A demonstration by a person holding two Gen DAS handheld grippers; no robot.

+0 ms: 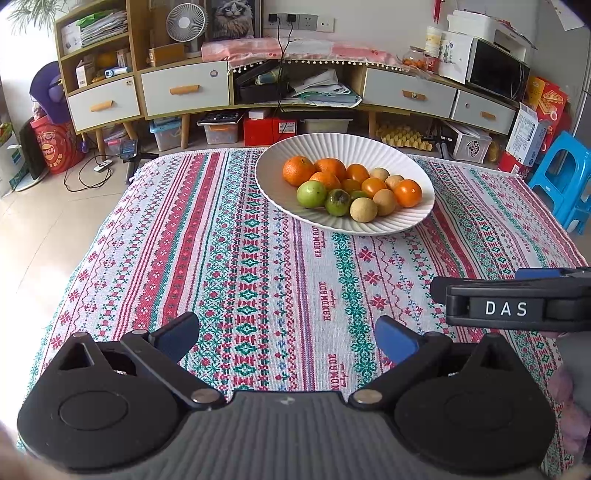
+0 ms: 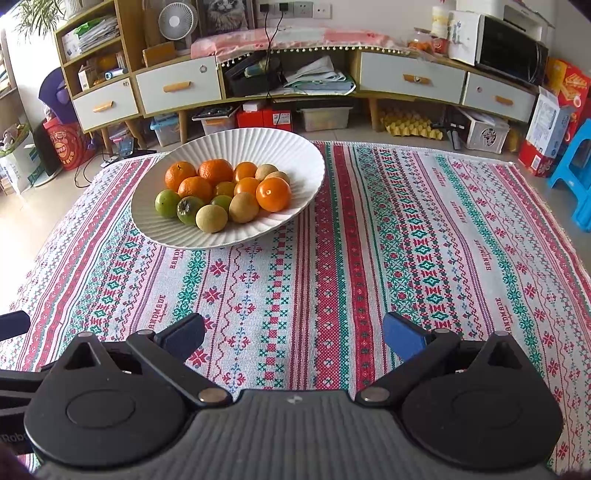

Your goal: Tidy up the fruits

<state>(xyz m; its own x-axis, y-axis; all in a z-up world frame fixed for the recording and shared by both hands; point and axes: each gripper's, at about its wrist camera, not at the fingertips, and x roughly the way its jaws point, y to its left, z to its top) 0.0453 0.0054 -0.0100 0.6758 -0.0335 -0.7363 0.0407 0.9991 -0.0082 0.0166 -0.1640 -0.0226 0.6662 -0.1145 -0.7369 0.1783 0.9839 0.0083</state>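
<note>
Fruits point(image 1: 347, 188) piled in a white ribbed plate point(image 1: 369, 147) at the far side of a table w/ a red-and-green patterned cloth point(image 1: 236, 258): oranges point(image 1: 297, 170) toward the back, a green fruit point(image 1: 312, 194) and a darker green one point(image 1: 337, 202) at the front left of the heap, pale tan round fruits point(image 1: 364, 209) at the front right. Several smaller pieces sit half-hidden under the others; their kind is hard to make out.

In the left wrist view the plate lies at approx. 1 o'clock; in the right wrist view, at approx. 11 o'clock. Neither gripper is near it.

Left gripper point(image 1: 288, 338) hangs low over the cloth, fingers spread wide, nothing between them. Right gripper point(image 2: 293, 338) likewise, blue pads apart, empty. It also shows side-on at 3 o'clock in the left view, marked "DAS", cut off by the frame edge, so its spread can't be read there.

Behind the table, a wood sideboard point(image 1: 184, 88) w/ white drawers, a desk fan point(image 1: 184, 23), a microwave point(image 1: 498, 72) and a blue stool point(image 1: 565, 173), the last partly cropped at the edge.
</note>
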